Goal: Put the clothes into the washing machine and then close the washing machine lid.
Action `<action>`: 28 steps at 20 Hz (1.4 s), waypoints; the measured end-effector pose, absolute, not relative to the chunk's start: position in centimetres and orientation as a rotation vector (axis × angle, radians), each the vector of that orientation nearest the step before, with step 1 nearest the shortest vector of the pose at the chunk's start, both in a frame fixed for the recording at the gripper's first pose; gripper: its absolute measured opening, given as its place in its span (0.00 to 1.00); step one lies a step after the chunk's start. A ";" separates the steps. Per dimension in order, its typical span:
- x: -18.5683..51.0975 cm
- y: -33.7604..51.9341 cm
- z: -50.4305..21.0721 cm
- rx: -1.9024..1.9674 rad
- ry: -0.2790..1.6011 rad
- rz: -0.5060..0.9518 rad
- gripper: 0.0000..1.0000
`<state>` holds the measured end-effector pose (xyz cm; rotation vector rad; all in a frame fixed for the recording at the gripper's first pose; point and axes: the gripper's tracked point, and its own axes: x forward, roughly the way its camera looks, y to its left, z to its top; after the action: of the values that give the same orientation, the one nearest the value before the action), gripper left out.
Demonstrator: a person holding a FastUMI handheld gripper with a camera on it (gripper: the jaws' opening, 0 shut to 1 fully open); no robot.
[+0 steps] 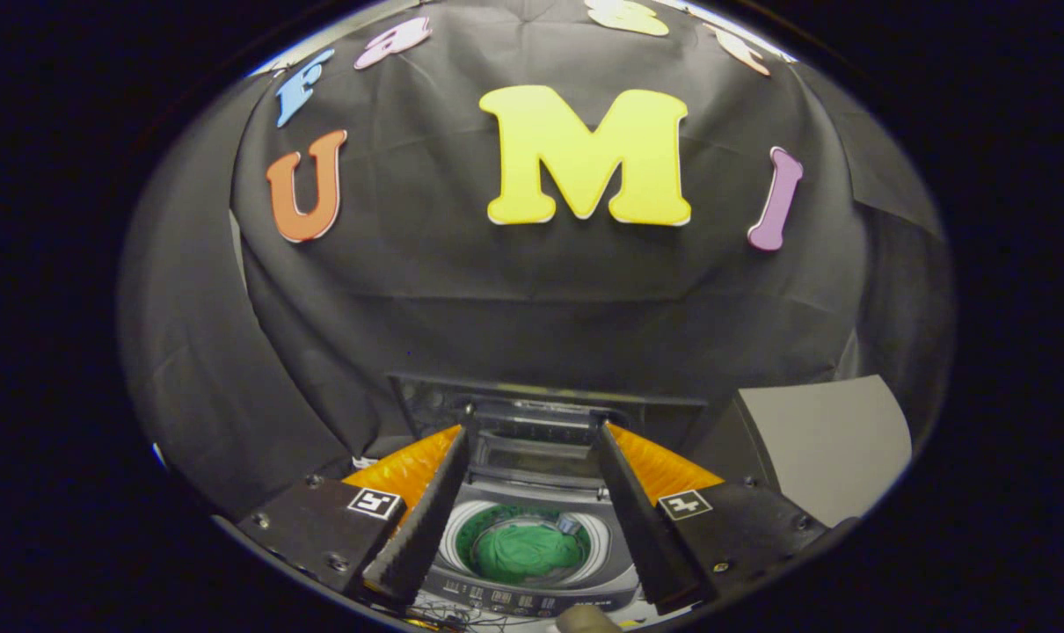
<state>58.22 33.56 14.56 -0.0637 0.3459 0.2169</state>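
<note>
Clothes (pixel 528 552) inside washing machine (pixel 532 591), below spread, empty tongs (pixel 532 440)

1. You are working in dim light; the black cloth wall (pixel 532 299) swallows most of it and shows only faint creases.
2. Fisheye distortion bends the wall and everything near the rim outward.
3. The washing machine (pixel 523 563) drum is the best-lit spot, so the green clothes (pixel 528 552) read clearly.
4. The gripper (pixel 532 435), fingers apart, looks slightly soft up close.

Black cloth wall (pixel 532 299) creased and draped behind, pale grey panel (pixel 827 440) leaning at one side, dim booth light
</note>
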 end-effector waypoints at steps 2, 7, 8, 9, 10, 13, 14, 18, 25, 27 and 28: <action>59.2 33.8 15.9 -0.057 0.320 0.209 0.92; 62.3 34.5 17.6 -0.031 0.315 0.179 0.92; 62.8 34.6 17.7 -0.027 0.320 0.172 0.92; 63.6 34.7 17.7 -0.022 0.328 0.168 0.92; 64.6 34.9 17.5 -0.014 0.335 0.160 0.92; 67.3 35.3 16.6 -0.005 0.368 0.138 0.92; 68.3 35.7 16.1 0.001 0.387 0.136 0.92; 71.4 35.9 13.5 0.027 0.455 0.105 0.92; 74.7 35.8 9.3 0.012 0.547 0.075 0.92; 74.8 35.2 7.9 0.003 0.576 0.061 0.92; 75.4 35.2 7.9 0.000 0.557 0.063 0.92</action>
<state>75.37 35.16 7.91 -0.0002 0.5565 0.0626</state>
